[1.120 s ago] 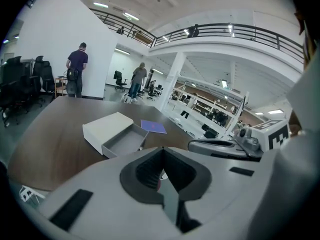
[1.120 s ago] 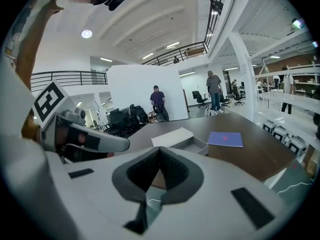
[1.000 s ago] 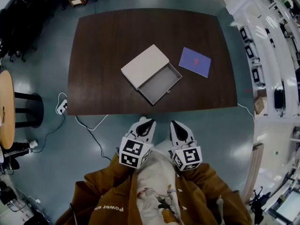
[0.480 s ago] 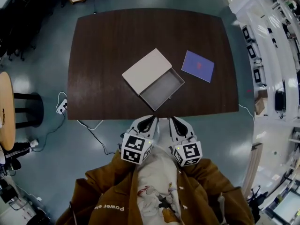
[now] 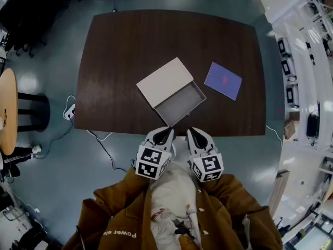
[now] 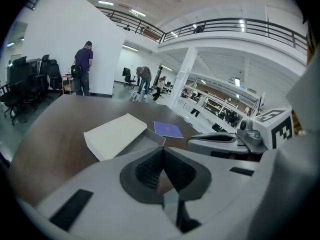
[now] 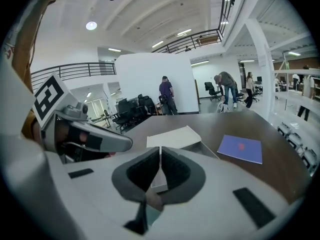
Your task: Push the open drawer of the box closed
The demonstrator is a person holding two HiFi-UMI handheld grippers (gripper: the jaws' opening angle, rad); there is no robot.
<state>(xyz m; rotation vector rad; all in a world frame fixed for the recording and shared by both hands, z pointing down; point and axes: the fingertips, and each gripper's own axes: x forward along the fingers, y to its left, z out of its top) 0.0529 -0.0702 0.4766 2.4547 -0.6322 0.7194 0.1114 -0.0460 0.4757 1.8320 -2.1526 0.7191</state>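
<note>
While its drawer (image 5: 181, 102) stands pulled out toward the near edge of the desk (image 5: 119, 46), the box (image 5: 164, 80) lies mid-desk, with a purple card (image 5: 223, 80) near its right side. The left gripper (image 5: 166, 132) and right gripper (image 5: 189, 132) hover just off the desk edge, near the drawer front but not touching it. Each has its fingers (image 6: 147, 171) pressed together on nothing.

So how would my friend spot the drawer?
Look at the big dark brown table. Near its front edge lies a flat beige box. The drawer is the grey open tray sticking out of it, hollow and empty, unlike the flat purple booklet beside it.
</note>
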